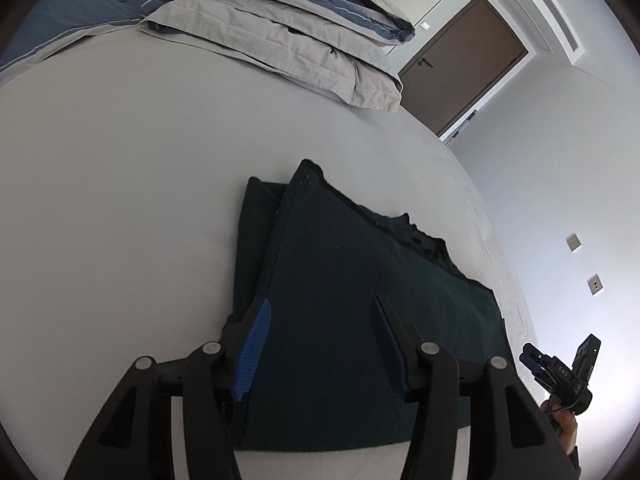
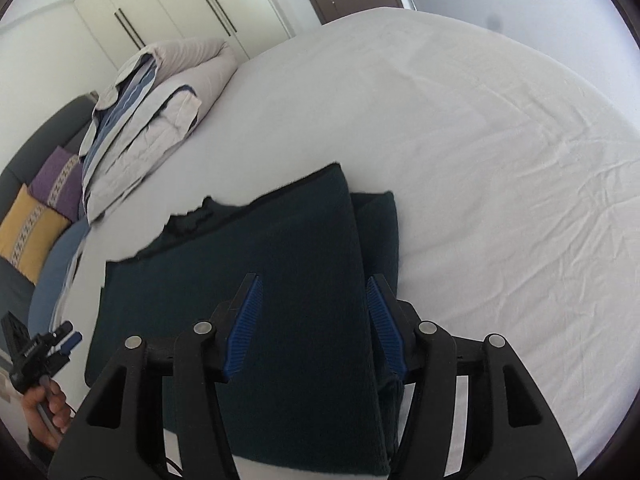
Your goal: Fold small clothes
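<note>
Cloth (image 1: 360,320) lies folded on bed (image 1: 120,200); left tool (image 1: 320,316) and right tool (image 2: 312,296) gape empty above it, so careless regrasping may undo the fold.

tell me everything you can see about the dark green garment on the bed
The dark green garment is a thick, fuzzy-looking knit, very dark green, almost black. It lies flat on the white bed sheet, already folded into a rough rectangle, with one side panel turned over on top so a narrower layer shows beside it. Its far edge is uneven and ragged-looking. Both tools hover open over its near edge, the left tool and the right tool, pads not pressing it.
</note>
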`<state>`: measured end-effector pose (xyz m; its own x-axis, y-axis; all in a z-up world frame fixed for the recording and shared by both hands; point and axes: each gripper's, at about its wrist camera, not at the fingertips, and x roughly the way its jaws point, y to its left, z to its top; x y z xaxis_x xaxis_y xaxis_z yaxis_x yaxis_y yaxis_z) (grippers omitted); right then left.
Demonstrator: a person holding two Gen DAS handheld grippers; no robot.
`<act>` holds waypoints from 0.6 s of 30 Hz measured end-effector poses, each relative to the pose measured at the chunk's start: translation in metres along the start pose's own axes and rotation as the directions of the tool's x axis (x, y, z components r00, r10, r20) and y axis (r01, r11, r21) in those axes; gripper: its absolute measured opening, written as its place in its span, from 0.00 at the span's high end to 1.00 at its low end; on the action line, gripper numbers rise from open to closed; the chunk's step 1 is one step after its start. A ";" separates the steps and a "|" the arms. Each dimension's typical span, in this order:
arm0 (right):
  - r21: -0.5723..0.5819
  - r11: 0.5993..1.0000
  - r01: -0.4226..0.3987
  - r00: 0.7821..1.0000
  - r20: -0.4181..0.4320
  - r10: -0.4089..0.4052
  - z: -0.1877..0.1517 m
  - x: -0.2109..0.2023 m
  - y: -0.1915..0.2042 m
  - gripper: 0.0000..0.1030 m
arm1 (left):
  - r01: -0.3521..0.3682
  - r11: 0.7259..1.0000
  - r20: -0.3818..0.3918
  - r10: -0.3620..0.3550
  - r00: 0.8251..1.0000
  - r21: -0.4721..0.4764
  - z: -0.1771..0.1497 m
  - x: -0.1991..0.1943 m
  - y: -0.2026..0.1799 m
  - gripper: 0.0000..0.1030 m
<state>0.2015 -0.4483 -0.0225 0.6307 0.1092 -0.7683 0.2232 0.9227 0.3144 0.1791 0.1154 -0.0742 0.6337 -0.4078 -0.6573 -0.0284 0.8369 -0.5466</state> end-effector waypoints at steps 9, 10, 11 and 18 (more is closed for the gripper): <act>-0.062 0.986 0.154 0.985 -0.072 -0.158 -0.061 0.003 -0.030 0.51 | -0.100 0.995 -0.061 0.099 0.993 -0.011 -0.035 0.009 0.034 0.46; -0.028 0.989 0.148 0.987 -0.067 -0.149 -0.062 -0.001 -0.035 0.51 | -0.109 0.994 -0.054 0.108 0.993 -0.007 -0.035 0.005 0.033 0.46; -0.009 0.986 0.168 0.984 -0.061 -0.168 -0.064 -0.007 -0.037 0.51 | -0.116 0.993 -0.040 0.116 0.992 -0.004 -0.035 -0.001 0.032 0.46; 0.072 0.994 -0.077 0.997 0.027 0.075 -0.059 -0.042 0.007 0.50 | -0.195 0.955 0.068 0.184 0.981 0.223 -0.020 -0.005 -0.034 0.46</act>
<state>0.1327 -0.4242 -0.0211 0.6657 0.1681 -0.7271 0.2270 0.8825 0.4118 0.1611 0.0816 -0.0629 0.6691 -0.2211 -0.7095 0.0218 0.9602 -0.2786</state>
